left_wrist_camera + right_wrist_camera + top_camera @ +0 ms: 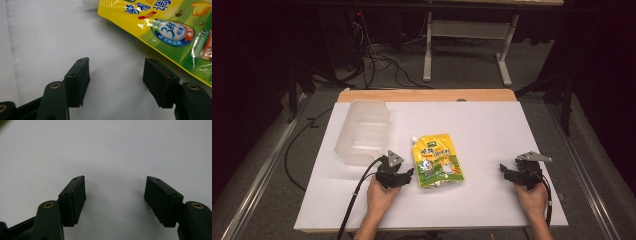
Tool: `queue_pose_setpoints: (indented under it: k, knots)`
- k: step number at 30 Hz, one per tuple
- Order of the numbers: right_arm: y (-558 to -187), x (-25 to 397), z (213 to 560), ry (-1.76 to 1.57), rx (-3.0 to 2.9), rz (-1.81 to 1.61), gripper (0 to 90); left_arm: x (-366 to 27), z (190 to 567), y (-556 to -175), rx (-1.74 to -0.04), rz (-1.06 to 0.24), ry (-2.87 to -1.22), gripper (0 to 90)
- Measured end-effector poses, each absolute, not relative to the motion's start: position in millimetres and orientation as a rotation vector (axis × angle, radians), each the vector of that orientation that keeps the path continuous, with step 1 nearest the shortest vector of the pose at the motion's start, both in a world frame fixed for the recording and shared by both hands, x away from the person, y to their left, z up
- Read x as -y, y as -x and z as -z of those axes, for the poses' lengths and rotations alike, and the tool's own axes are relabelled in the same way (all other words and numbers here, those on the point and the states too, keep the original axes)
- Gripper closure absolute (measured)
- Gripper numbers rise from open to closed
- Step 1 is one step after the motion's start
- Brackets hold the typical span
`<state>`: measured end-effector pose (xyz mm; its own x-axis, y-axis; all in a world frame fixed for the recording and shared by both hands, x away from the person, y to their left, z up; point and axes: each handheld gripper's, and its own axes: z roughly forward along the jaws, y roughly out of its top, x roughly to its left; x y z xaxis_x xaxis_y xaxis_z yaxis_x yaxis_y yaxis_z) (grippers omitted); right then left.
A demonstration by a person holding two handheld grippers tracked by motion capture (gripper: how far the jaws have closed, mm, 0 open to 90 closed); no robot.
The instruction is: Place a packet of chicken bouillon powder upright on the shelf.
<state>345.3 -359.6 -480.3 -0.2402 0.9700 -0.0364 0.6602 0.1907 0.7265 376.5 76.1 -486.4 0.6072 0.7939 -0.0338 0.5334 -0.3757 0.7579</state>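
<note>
Left claw (408,173) lines up on the yellow pouch (438,160)

Pouch lies flat mid-worktop (492,125), spout toward eleven o'clock — left claw spread just beside its nine o'clock edge, ready to pinch; right claw (504,170) spread, well apart.

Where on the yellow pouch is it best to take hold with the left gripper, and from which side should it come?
Probably the pouch's long left edge, coming in low from the left. The pouch lies flat on the white table, so only its thin edges fit between the jaws. The left gripper is already open beside that edge. The white spout at the far corner sits farther away.
</note>
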Motion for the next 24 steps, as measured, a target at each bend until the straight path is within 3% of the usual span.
queue_pose_setpoints:
  k: [24]
  knots:
    - [-345.2,359.4,480.2,-1.518,-1.976,-0.821,34.5,-74.8,482.7,-373.0,-1.035,-0.421,-2.072,37.3]
